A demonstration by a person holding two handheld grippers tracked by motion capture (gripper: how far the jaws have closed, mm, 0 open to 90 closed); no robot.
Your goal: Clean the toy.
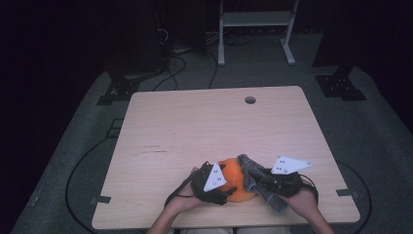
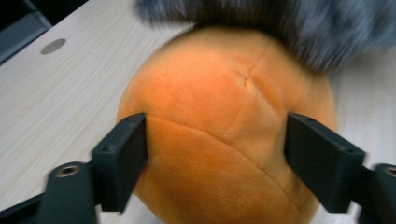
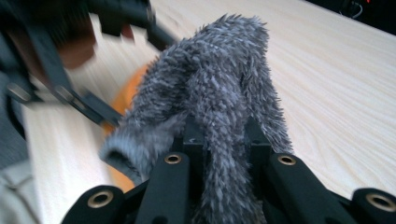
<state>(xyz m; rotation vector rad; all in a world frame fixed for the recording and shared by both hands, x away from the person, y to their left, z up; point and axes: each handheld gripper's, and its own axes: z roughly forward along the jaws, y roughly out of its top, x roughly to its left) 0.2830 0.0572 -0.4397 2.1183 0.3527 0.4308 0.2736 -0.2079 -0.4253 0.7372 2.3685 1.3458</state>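
Two things in play near the front edge of the bench: an orange plush ball and a grey furry cloth draped against its right side.

Left gripper: fingers spread either side of the ball. In the left gripper view the left pad sits at the plush surface; the right one stands just off it. Not a firm squeeze, more a loose cradle.

Right gripper: fingers pressed together, pinching a fold of the grey cloth, which rises past them toward the ball.

Step in hand, by my reading: working the furry cloth on the ball, either drawing it over the ball or peeling it off. Which way I cannot tell.

Next move calls for the left gripper to steady the ball properly, since it rolls and squashes easily, while the right gripper hauls the cloth without losing its pinch.

Containers: none on the bench. One round hole near the far edge, nothing in it.
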